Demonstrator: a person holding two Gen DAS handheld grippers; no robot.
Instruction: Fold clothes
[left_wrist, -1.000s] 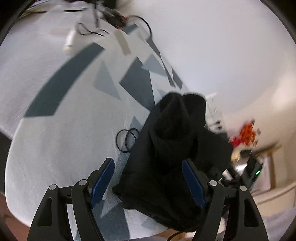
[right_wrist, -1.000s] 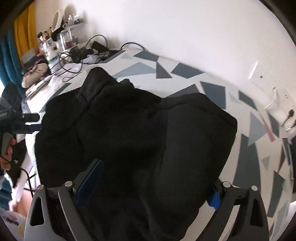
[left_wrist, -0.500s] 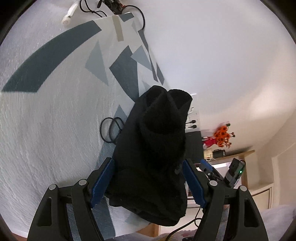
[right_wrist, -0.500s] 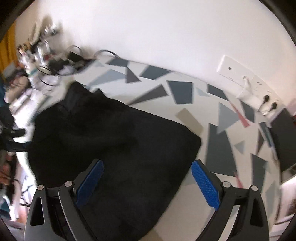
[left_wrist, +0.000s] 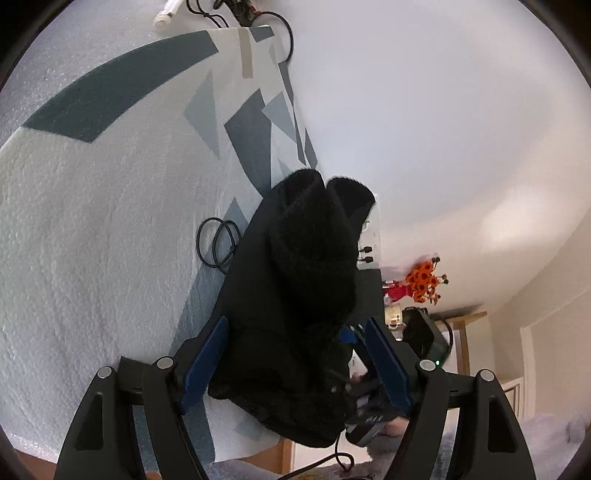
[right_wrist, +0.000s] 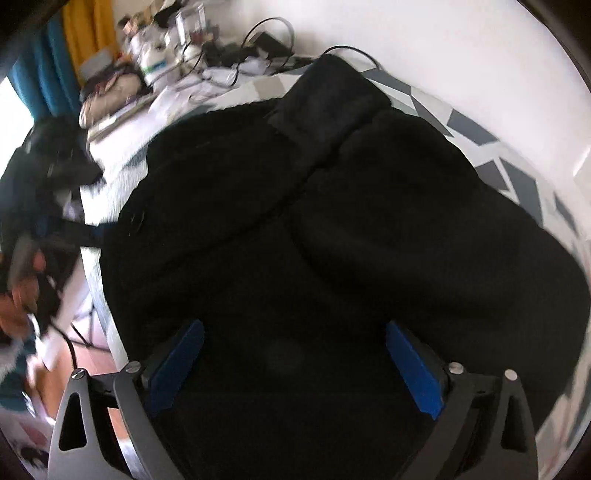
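A black fleece garment (left_wrist: 295, 258) lies bunched on a white table cover (left_wrist: 92, 221) printed with grey-blue shapes. My left gripper (left_wrist: 295, 363) is open, its blue pads wide apart on either side of the garment's near edge, not pressing it. In the right wrist view the same garment (right_wrist: 332, 221) fills most of the picture. My right gripper (right_wrist: 295, 369) hangs open just above it, tilted steeply down, with only black cloth between the pads. A person's hand (right_wrist: 22, 288) shows blurred at the far left.
Black cable loops (left_wrist: 216, 243) lie on the cover left of the garment. A wall socket strip (left_wrist: 369, 240) and orange flowers (left_wrist: 424, 280) sit past it. Cables, jars and clutter (right_wrist: 184, 55) crowd the table's far end. The table edge runs below the left gripper.
The right gripper drew back from the garment, then swung in close over it again. The left gripper rolled and sank a little, so the garment's edge now lies between its fingers.
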